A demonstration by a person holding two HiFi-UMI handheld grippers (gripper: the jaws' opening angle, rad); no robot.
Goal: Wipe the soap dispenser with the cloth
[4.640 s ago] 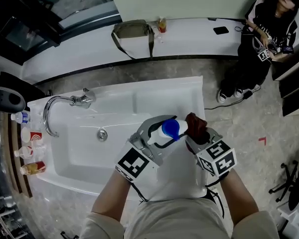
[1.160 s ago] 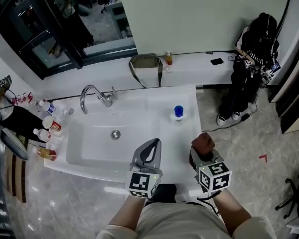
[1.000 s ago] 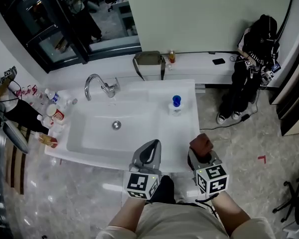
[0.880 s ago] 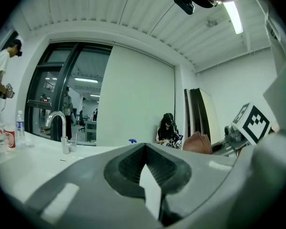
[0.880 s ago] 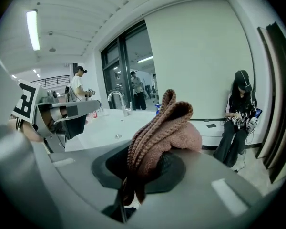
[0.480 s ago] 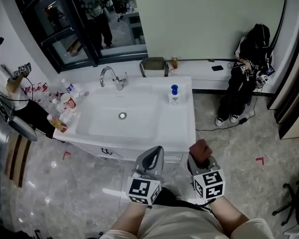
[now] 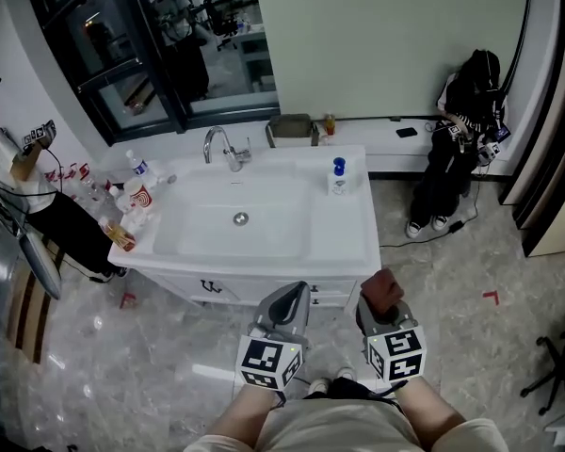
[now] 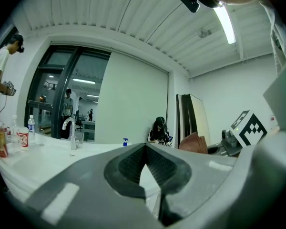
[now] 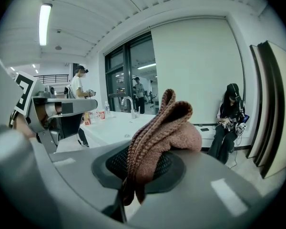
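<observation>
Hanging well apart from the white washbasin tabletop [image 7: 356, 229], the right tool [image 7: 379, 307] clamps a brown knitted cloth [image 7: 381, 287]; the left tool [image 7: 286, 303] is closed on nothing.

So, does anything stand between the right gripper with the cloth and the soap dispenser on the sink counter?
Nothing visible does. The right gripper, shut on the cloth, is off the front of the sink counter; the soap dispenser stands near its back right corner, with only bare white top between.
</observation>
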